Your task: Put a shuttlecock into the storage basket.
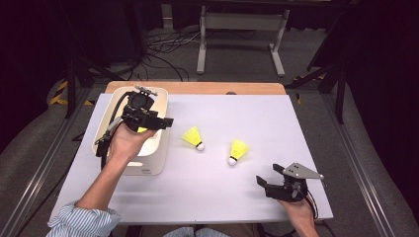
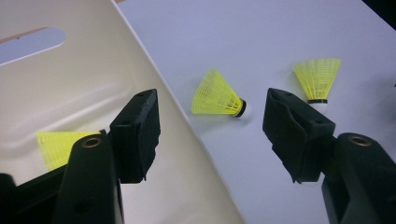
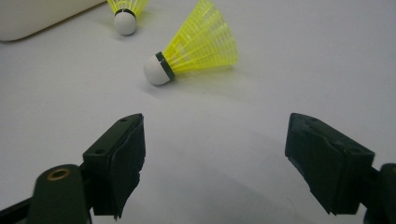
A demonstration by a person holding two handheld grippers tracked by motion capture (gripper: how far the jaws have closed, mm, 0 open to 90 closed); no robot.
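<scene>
The left tool (image 1: 160,123) hangs above the cream bin (image 1: 157,163), jaws spread wide with nothing between them; one yellow shuttlecock (image 2: 58,147) already lies on the bin floor. The right tool (image 1: 269,178) hovers low over the worktop (image 1: 222,197) near its front right corner, jaws also wide and empty, aimed at the nearer shuttlecock (image 3: 196,46). That one lies on its side just ahead, cork toward the tool, skirt fanning away. The other shuttlecock (image 1: 193,137) rests nearer the bin, apart from the first. To take the nearer one well, I would bring the right tool's jaws in level across the cork or the skirt's narrow neck, since the mesh skirt likely flexes and slips. Close gently, then lift clear before swinging toward the bin.
</scene>
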